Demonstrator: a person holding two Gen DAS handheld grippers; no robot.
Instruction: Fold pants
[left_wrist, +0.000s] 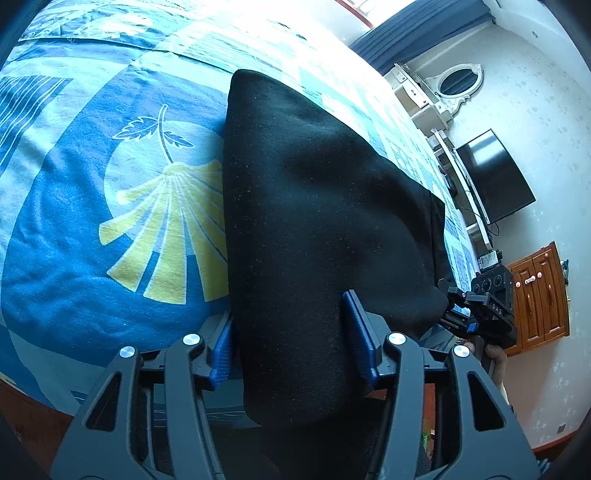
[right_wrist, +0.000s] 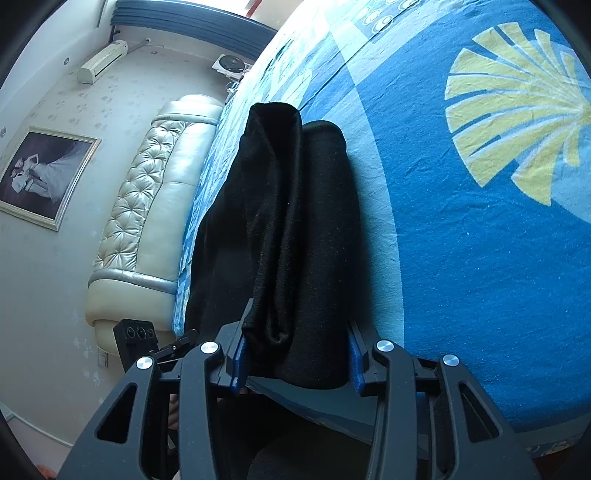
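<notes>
Both tongs straddle black pants (on bed).

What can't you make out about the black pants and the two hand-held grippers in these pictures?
- Left wrist view: the near end of the black pants hangs past the bed edge, cut off by the left hand-held gripper.
- Right wrist view: the bunched pants hide which layers sit between the right hand-held gripper; whether its pads press is unclear.
- Waistband and cuffs: not distinguishable, the fabric is too dark.

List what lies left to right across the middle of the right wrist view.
Framed picture → padded headboard → black pants → blue bedsheet → yellow fan print.
</notes>
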